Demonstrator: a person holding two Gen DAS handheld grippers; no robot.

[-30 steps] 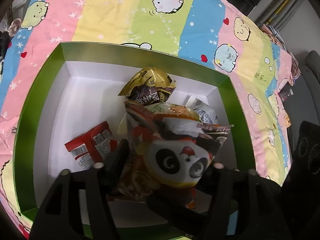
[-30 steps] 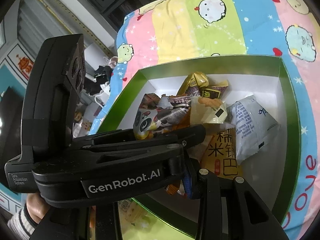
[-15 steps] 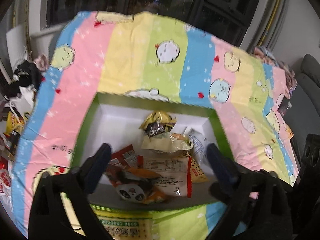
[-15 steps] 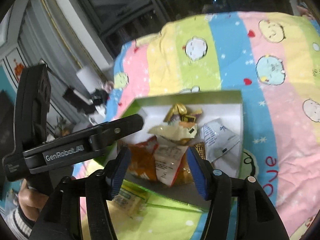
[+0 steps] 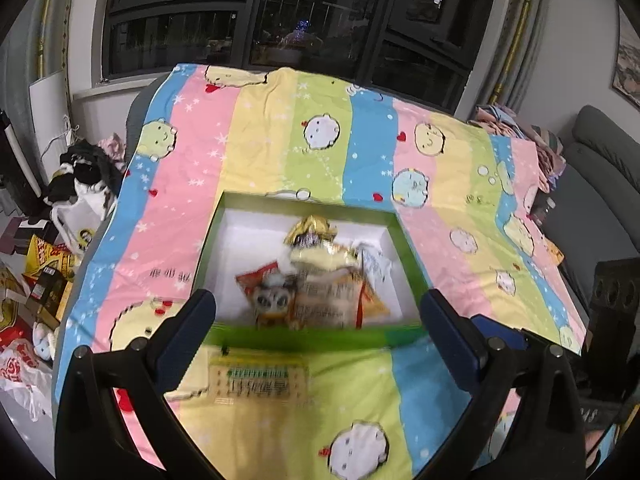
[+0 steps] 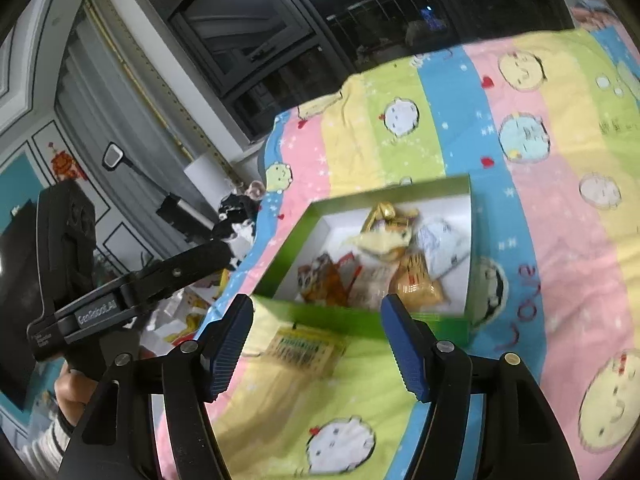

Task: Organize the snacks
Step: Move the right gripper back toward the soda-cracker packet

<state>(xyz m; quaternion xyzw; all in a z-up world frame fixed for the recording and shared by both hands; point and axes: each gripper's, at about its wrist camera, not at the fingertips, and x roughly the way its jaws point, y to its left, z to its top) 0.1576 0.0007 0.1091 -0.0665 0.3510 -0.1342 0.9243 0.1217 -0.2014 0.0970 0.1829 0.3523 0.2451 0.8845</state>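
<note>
A green box (image 5: pixel 310 339) (image 6: pixel 352 320) with a white inside lies on a striped cartoon blanket. It holds several snack packets: a panda packet (image 5: pixel 272 300) (image 6: pixel 316 280), a gold packet (image 5: pixel 312 230) (image 6: pixel 382 214), a white packet (image 5: pixel 374 264) (image 6: pixel 440 240) and an orange packet (image 6: pixel 416 284). A flat yellow packet (image 5: pixel 260 384) (image 6: pixel 304 348) lies on the blanket just in front of the box. My left gripper (image 5: pixel 318 330) is open and empty, held above and in front of the box. My right gripper (image 6: pixel 316 336) is open and empty too.
The blanket (image 5: pixel 360 152) covers a raised surface. Bags, clothes and packets clutter the floor at the left (image 5: pixel 44 264). A grey sofa (image 5: pixel 600 184) stands at the right. Dark windows (image 5: pixel 280 20) are behind. The left gripper's body (image 6: pixel 120 296) shows in the right wrist view.
My left gripper let go of the panda packet, which now lies in the box. Both grippers have pulled up and back from the box, open.
</note>
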